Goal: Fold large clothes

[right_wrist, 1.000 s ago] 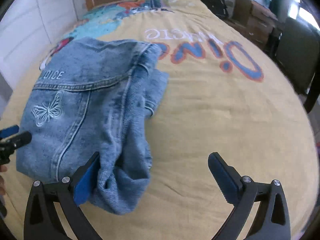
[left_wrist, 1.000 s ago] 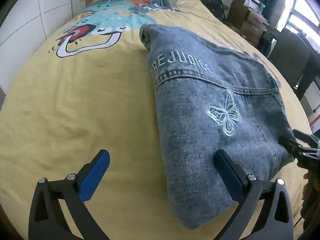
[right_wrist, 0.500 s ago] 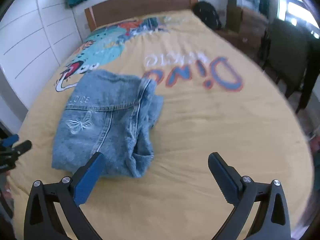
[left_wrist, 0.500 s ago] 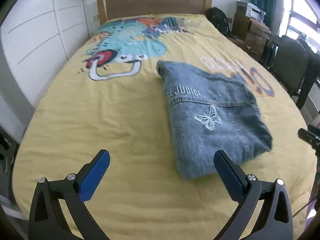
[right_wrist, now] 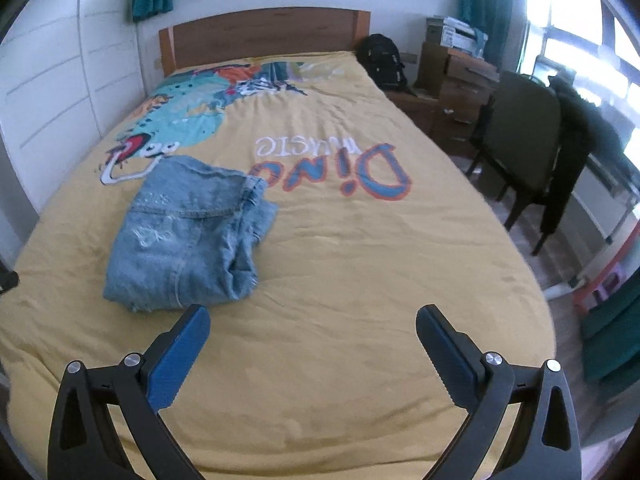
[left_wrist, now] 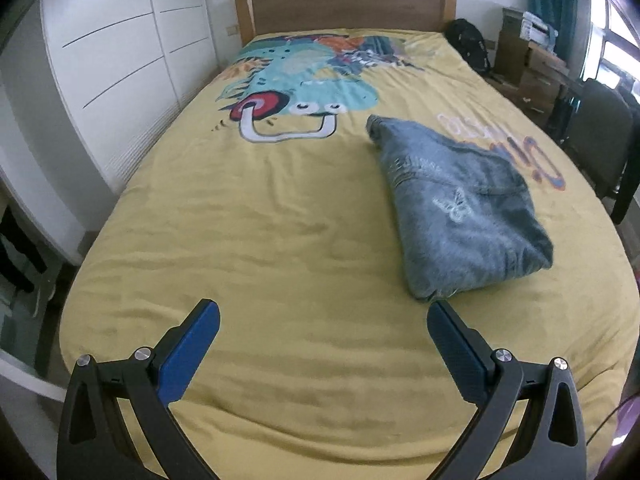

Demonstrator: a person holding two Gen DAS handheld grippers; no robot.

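A folded blue denim jacket [left_wrist: 456,204] with a white butterfly embroidery lies on the yellow bedspread [left_wrist: 280,216], right of centre in the left wrist view. The right wrist view has the denim jacket [right_wrist: 188,236] left of centre, its bunched edge facing right. My left gripper [left_wrist: 323,312] is open, held above the near part of the bed, well short of the jacket. My right gripper [right_wrist: 313,318] is open too, with nothing between its blue pads, and the jacket is ahead of its left finger.
White wardrobe doors [left_wrist: 112,68] run along the left of the bed. A wooden headboard [right_wrist: 260,32] stands at the far end. To the right are a black backpack [right_wrist: 382,60], wooden drawers [right_wrist: 460,88] and a dark chair [right_wrist: 524,140] with a garment over it.
Both grippers have pulled back and up from the jacket, which now looks smaller and farther. The jacket stays folded on the bed, untouched.
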